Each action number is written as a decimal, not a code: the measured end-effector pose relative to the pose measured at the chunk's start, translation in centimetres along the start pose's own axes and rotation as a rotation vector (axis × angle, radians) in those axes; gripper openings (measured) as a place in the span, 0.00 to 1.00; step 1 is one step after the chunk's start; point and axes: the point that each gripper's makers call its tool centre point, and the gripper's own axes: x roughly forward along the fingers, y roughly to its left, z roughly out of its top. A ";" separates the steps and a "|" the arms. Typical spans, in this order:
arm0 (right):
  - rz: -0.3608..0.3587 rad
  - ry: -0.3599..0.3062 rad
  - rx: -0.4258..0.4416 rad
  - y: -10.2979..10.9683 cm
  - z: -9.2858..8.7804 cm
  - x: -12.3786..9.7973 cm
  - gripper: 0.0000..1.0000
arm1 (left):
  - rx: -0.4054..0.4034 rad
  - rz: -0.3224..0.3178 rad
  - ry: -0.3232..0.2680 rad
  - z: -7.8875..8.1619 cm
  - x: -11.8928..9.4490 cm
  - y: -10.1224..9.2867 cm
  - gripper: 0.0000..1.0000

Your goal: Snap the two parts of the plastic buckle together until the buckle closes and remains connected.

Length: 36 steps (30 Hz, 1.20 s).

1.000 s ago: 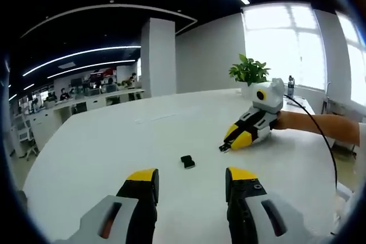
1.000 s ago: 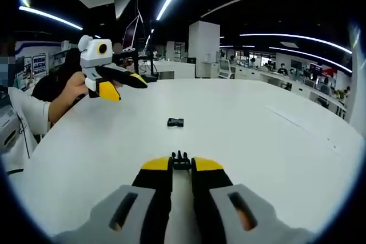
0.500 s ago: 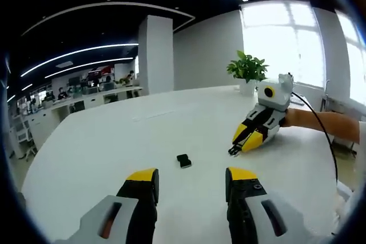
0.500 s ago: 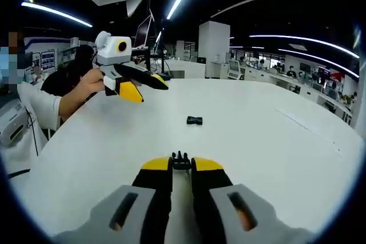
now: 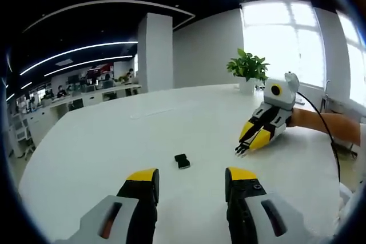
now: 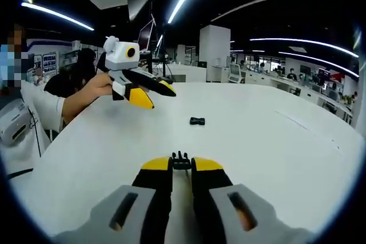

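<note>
Black plastic shows between the yellow-tipped fingers of the right gripper (image 6: 182,167): a pronged buckle part (image 6: 181,160), pinched narrowly and raised over the near edge of the white tabletop (image 6: 274,141). Farther in, toward the tabletop's middle, the other buckle part (image 5: 182,161) lies flat and untouched. The left gripper (image 5: 191,180) hangs above the surface with fingers spread wide, nothing between them. A potted plant (image 5: 247,70) stands at what looks like the far edge.

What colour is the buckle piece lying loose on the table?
Black. The loose buckle piece on the white table shows best in the left gripper view.
</note>
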 end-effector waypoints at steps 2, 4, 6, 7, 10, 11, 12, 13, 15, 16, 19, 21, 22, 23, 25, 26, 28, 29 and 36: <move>0.001 0.000 0.001 -0.1 -0.1 -0.1 0.12 | 0.000 0.002 0.003 0.1 0.2 0.0 0.47; 0.002 0.000 -0.001 0.0 -0.1 -0.2 0.12 | 0.004 0.010 0.008 0.1 0.4 0.1 0.47; 0.004 0.000 -0.004 0.1 -0.2 -0.4 0.12 | 0.004 0.015 0.012 0.1 0.8 0.3 0.47; 0.005 -0.001 -0.004 0.2 -0.2 -0.4 0.12 | 0.004 0.017 0.014 0.1 0.9 0.3 0.46; 0.014 0.002 -0.013 0.9 -0.2 -0.6 0.12 | 0.002 0.028 0.027 -0.3 1.4 0.6 0.46; 0.017 0.003 -0.017 1.1 -0.2 -0.6 0.12 | 0.004 0.030 0.034 -0.4 1.6 0.6 0.46; 0.018 0.004 -0.019 1.1 -0.2 -0.6 0.12 | 0.005 0.032 0.037 -0.5 1.7 0.7 0.46; 0.019 0.005 -0.022 1.1 -0.2 -0.6 0.12 | 0.004 0.033 0.039 -0.5 1.8 0.7 0.46; 0.020 0.010 -0.027 1.3 -0.4 -0.6 0.12 | -0.009 0.031 0.035 -0.5 1.9 0.7 0.46; 0.023 0.009 -0.027 1.4 -0.4 -0.6 0.12 | -0.014 0.030 0.034 -0.4 2.0 0.7 0.46; 0.027 0.006 -0.028 1.5 -0.3 -0.6 0.12 | -0.021 0.034 0.033 -0.4 2.1 0.8 0.46; 0.030 0.005 -0.029 1.6 -0.3 -0.6 0.12 | -0.027 0.039 0.035 -0.5 2.2 1.1 0.46; 0.033 0.003 -0.030 1.8 -0.3 -0.7 0.12 | -0.031 0.042 0.036 -0.5 2.3 1.2 0.46; 0.034 0.003 -0.031 1.8 -0.3 -0.7 0.12 | -0.036 0.046 0.037 -0.6 2.3 1.3 0.46; 0.037 0.005 -0.036 1.9 -0.3 -0.7 0.12 | -0.040 0.052 0.038 -0.6 2.4 1.5 0.46; 0.037 0.004 -0.037 2.0 -0.3 -0.8 0.12 | -0.042 0.055 0.038 -0.6 2.4 1.6 0.46; 0.037 0.002 -0.034 2.1 -0.3 -0.8 0.12 | -0.045 0.057 0.038 -0.6 2.5 1.7 0.46; 0.037 0.003 -0.034 2.1 -0.4 -0.8 0.12 | -0.046 0.057 0.038 -0.6 2.5 1.7 0.46; 0.031 0.006 -0.033 2.1 -0.7 -0.9 0.12 | -0.035 0.065 0.045 -0.5 3.2 1.7 0.45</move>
